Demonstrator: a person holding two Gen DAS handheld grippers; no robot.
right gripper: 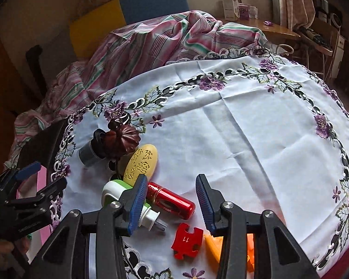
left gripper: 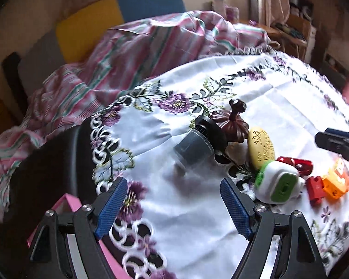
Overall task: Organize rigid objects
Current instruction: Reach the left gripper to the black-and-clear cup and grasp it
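Note:
On the embroidered white tablecloth (right gripper: 244,121) lies a cluster of small objects: a grey jar with a black lid (left gripper: 197,144) on its side, a brown pumpkin-shaped lid (left gripper: 230,121), a yellow oval case (right gripper: 142,162), a white and green plug-in device (left gripper: 276,183), a red cylinder (right gripper: 172,201), a red puzzle piece (right gripper: 186,240) and an orange piece (left gripper: 336,181). My left gripper (left gripper: 173,195) hangs open over bare cloth in front of the jar. My right gripper (right gripper: 171,193) is open above the red cylinder, its pads not pressing on it.
A pink box (left gripper: 67,204) sits off the table's near-left edge, beside my left gripper (right gripper: 46,176). A striped pink and green cloth (right gripper: 151,37) is heaped behind the table. Yellow and blue chair backs (right gripper: 151,0) and a wooden shelf (right gripper: 279,28) stand beyond.

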